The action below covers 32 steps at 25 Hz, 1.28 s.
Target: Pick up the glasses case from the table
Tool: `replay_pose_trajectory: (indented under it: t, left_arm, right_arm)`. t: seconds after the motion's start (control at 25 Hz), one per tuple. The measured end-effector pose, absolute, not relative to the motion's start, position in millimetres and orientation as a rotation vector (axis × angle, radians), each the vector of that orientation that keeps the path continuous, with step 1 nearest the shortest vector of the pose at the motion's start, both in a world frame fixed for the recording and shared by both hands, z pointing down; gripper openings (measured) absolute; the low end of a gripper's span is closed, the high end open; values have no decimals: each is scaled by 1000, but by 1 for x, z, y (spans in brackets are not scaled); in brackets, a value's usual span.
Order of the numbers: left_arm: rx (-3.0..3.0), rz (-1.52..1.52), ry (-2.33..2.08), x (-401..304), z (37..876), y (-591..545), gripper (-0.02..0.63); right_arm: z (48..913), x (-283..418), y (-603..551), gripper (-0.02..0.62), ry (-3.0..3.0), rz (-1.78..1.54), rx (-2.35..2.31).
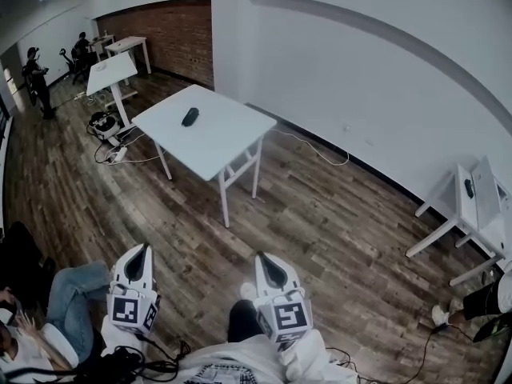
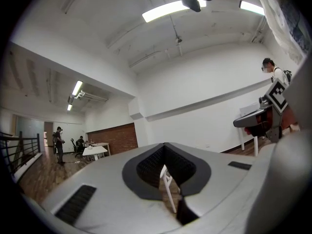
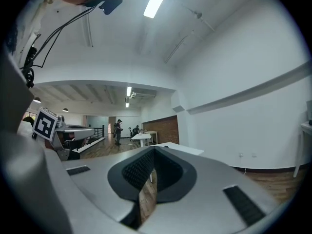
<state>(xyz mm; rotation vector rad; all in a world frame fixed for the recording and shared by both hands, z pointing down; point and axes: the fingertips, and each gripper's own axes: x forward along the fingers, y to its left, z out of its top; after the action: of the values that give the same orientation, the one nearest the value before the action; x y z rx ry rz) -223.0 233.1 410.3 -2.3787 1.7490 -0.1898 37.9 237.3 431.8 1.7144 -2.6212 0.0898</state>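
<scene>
Task is at its very start, as I judge it: no part of the pick-up is done. The glasses case point(image 1: 190, 117), a small dark oblong, lies flat on the white worktop point(image 1: 232, 146) in the middle of the room. It is well apart from both claws, w/ a wide strip of wood floor point(image 1: 320, 222) between.

The left claw point(image 1: 142, 253) and the right claw point(image 1: 264, 261) are low in the head view, close to the person's body, and both point toward that worktop. In the left gripper view the left claw point(image 2: 165, 177) has its jaws together. Only a thin slit remains, where a white leg of the worktop shows through, and nothing is held. In the right gripper view the right claw point(image 3: 148, 177) looks the same: jaws together and empty, w/ floor in the slit.

So everything is left to do: get near the worktop, part the jaws of one claw, close them over the case, lift it.

Counts:
- Glasses case: 1.
- Claws: 2.
- Worktops: 1 w/ the case, 2 far worktops point(image 1: 112, 72) at the back left near the brick wall point(image 1: 160, 34), and at least 1 side worktop point(image 1: 464, 214) at the right edge, which carries 1 small dark thing I cannot identify.
- People besides the wearer: 2 far people point(image 1: 36, 74) at the back left, 1 seated person point(image 1: 72, 298) at bottom left, and part of 1 more in the bottom right corner.
</scene>
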Motion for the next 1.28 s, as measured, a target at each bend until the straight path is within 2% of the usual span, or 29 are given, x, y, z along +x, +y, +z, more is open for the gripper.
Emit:
replay_pose_trajectory:
  t: [0.4,0.72,0.92,1.28]
  left_arm:
    - [-2310,-295,1871,-218,442,-9,28]
    - [-2280,-224,1999,-195,405,-226,28]
    - [-2266,-302,1988,-195,411,-296,28]
    - [-2361,-465,2031,-236,458,-372,28]
  right_arm:
    - [480,50,-27,0,-2699,188,1632]
    - [437,59,-247,0,-2794,159,1437]
    - [427,44,-325,0,-2806,148,1386]
    - [440,13,-389,0,-2763,209,1397]
